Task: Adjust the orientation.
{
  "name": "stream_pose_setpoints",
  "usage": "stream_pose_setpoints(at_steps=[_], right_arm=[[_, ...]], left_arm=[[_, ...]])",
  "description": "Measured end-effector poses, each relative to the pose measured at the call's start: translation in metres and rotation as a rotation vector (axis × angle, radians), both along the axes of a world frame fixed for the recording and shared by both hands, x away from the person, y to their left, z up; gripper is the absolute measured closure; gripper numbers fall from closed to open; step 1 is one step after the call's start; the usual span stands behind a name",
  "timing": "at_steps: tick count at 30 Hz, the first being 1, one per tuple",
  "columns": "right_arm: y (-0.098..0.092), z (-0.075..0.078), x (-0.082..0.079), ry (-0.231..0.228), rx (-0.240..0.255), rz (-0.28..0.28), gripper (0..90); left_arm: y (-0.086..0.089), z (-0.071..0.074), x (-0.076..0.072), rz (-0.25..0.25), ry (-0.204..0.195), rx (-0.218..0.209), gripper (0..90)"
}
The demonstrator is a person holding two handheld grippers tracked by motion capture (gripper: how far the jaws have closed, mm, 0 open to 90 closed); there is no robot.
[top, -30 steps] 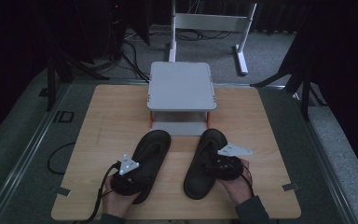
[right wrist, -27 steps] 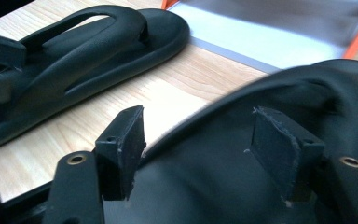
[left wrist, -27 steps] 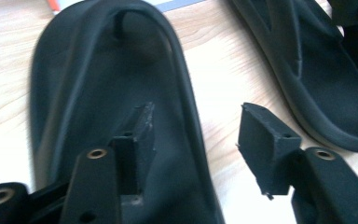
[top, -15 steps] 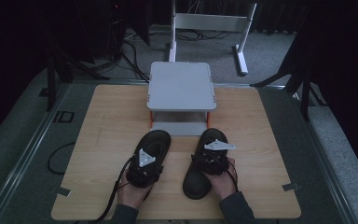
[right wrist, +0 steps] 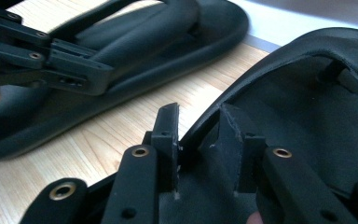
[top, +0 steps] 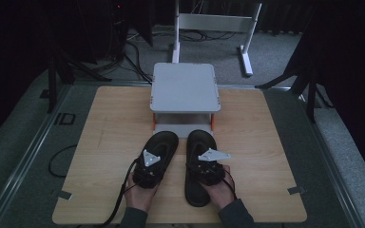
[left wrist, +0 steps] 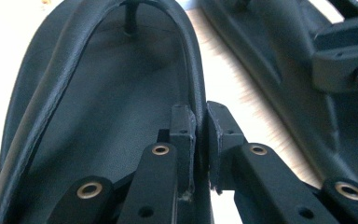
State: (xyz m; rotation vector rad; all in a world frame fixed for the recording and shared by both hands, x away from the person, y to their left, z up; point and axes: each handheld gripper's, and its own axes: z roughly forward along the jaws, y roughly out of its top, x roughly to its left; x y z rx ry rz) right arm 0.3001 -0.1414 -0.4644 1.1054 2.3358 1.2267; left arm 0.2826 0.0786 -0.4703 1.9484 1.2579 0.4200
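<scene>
Both hands have slid up the frame since the earlier pictures, from the heels of the two black flip-flops to their middles, and both pairs of jaws have just been closing. In the high view the left gripper (top: 150, 164) sits over the left flip-flop (top: 164, 142), just left of centre in the lower part of the frame, and the right gripper (top: 208, 161) over the right flip-flop (top: 197, 192), just right of centre. The two sandals lie side by side, near each other but apart, toes pointing at the grey two-tier stand (top: 185, 88) in the middle of the wooden tabletop (top: 109, 142).

In the left gripper view the jaws are pinched on the inner strap (left wrist: 192, 70) of the left flip-flop, the strap squeezed thin between the pads. In the right gripper view the jaws clasp the near edge of the right flip-flop's strap (right wrist: 242, 88), one jaw outside it and one inside; the other sandal and the left gripper lie across the upper left.
</scene>
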Motion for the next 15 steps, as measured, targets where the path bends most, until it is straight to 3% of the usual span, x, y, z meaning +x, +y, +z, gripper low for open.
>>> stream_pose_setpoints(at_steps=[4, 9, 13, 14, 15], right_arm=[[-0.001, 0.001, 0.002, 0.007, 0.002, 0.016, 69.4], [0.002, 0.002, 0.002, -0.002, 0.011, 0.048, 69.1], [0.0, 0.002, 0.003, 0.012, 0.026, 0.053, 67.1], [-0.001, 0.002, 0.003, 0.007, 0.025, 0.051, 65.0], [-0.002, 0.005, 0.002, -0.008, 0.022, 0.042, 61.9]], left_arm=[[-0.015, -0.001, 0.004, 0.025, -0.004, 0.014, 82.1], [-0.032, -0.002, 0.008, 0.028, -0.009, -0.011, 81.0], [-0.039, 0.0, 0.012, -0.015, -0.008, -0.055, 68.1], [-0.039, 0.0, 0.012, -0.015, -0.008, -0.055, 68.1], [-0.038, 0.004, 0.01, -0.041, -0.024, -0.066, 61.7]])
